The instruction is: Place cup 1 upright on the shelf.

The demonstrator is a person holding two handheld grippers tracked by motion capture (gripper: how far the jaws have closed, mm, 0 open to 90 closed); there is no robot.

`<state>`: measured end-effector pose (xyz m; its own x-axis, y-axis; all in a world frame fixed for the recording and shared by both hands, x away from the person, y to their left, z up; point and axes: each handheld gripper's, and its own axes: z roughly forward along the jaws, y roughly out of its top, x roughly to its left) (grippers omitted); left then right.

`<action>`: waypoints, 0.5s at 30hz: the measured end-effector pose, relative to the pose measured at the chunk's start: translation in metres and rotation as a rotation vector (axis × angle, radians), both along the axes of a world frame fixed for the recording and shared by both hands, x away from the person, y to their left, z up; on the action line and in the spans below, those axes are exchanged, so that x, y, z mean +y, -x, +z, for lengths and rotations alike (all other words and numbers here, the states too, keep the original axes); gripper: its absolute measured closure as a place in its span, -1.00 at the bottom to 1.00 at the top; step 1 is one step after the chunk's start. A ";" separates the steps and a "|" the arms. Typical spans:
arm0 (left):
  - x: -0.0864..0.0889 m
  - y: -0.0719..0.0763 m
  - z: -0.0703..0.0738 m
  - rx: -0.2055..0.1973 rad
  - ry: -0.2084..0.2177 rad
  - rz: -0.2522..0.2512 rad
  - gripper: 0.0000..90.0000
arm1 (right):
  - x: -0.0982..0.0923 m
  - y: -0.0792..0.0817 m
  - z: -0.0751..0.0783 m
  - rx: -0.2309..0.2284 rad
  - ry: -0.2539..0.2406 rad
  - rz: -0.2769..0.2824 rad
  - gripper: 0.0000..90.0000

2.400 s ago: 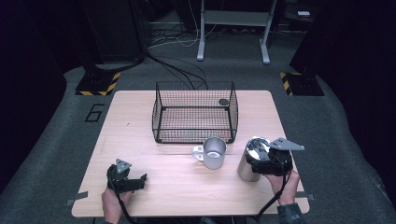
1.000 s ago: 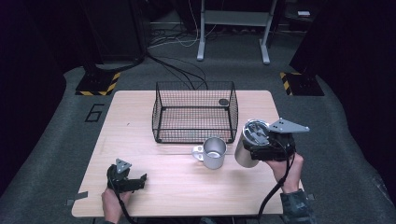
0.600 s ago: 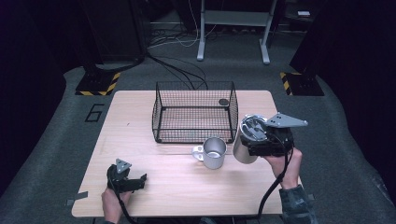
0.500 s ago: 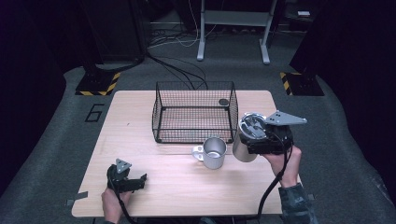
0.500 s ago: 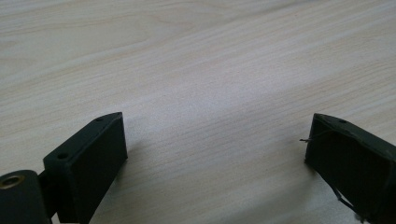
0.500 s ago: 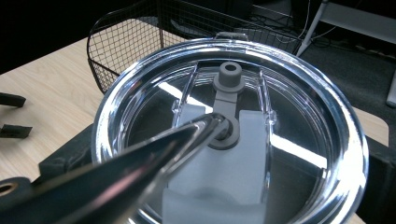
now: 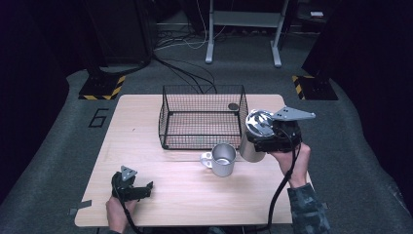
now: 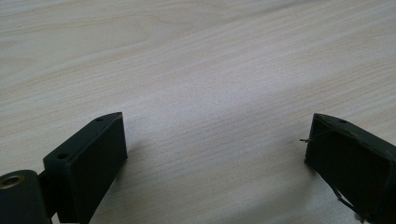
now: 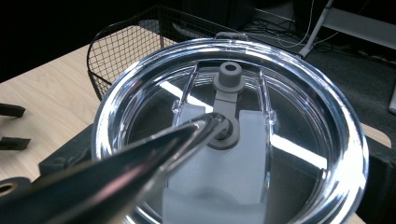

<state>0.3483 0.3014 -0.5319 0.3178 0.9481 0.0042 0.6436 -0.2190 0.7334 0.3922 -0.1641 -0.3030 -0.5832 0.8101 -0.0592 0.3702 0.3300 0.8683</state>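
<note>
Right hand-held gripper (image 7: 263, 141) is clamped around a steel tumbler (image 7: 252, 146), its black jaws pressed against the cup's sides, and it holds the tumbler lifted off the desk (image 7: 146, 146), tilted a little, just beside the right front corner of the wire basket (image 7: 202, 117). From the right gripper view the tumbler's clear lid (image 9: 233, 130) faces the camera, with a grey slider at its centre and a metal straw (image 9: 116, 172) poking out of the opening and running down toward the lower left. A grey three-cornered plate sits on top of this gripper, and its cable hangs down along the person's sleeve.

Next to the tumbler, on its left, a steel mug (image 7: 223, 159) stands upright on the desk in front of the basket, handle turned left, near the tumbler but whether they touch I cannot tell. The basket looks empty apart from a small dark round thing (image 7: 233, 106) at its far right corner.

Over at the near left corner of the desk the left hand-held gripper (image 7: 141, 187) rests low on the wood, its jaws spread wide with nothing but bare desk between them.
</note>
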 end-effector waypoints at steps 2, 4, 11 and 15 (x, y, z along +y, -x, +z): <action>0.000 0.000 0.000 0.000 -0.001 0.000 -0.88 | 0.003 -0.005 0.002 0.005 -0.001 0.000 -0.92; 0.000 0.000 0.000 0.000 0.000 0.000 -0.88 | 0.004 -0.008 0.003 0.006 -0.002 -0.001 -0.92; 0.000 0.000 0.000 0.001 0.000 0.000 -0.88 | 0.011 -0.019 0.012 -0.003 0.005 0.010 -0.92; 0.000 0.000 0.000 0.000 0.000 0.000 -0.88 | 0.014 -0.023 0.015 0.000 0.003 0.015 -0.92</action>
<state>0.3484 0.3014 -0.5319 0.3180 0.9481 0.0037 0.6439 -0.2189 0.7332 0.4148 -0.1498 -0.2882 -0.5955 0.8010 -0.0611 0.3655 0.3379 0.8673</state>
